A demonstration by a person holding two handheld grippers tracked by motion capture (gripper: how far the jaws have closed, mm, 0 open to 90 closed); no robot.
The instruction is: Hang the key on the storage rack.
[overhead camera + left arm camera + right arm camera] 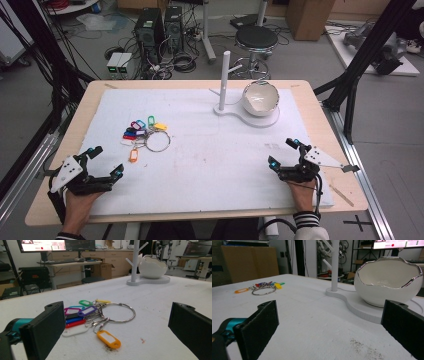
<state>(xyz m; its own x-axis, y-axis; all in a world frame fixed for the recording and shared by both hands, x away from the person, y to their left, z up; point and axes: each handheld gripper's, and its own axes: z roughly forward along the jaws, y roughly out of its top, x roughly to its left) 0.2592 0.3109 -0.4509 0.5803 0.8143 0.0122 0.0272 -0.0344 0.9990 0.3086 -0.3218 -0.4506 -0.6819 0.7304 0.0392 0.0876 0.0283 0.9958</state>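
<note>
Left gripper, black with teal accents and a grey three-cornered plate, rests low at the near left corner of the white-covered worktop, its jaws spread wide with nothing between them, aimed toward the bunch of coloured plastic key tags on a large steel ring. That bunch lies just ahead of it on the worktop, an orange tag nearest; the tags' paper windows are blank. Right gripper sits at the near right, hand flat behind it, jaws likewise spread and empty, pointing at the white egg-shaped bowl with a silver rim on a white stand with an upright post.
</note>
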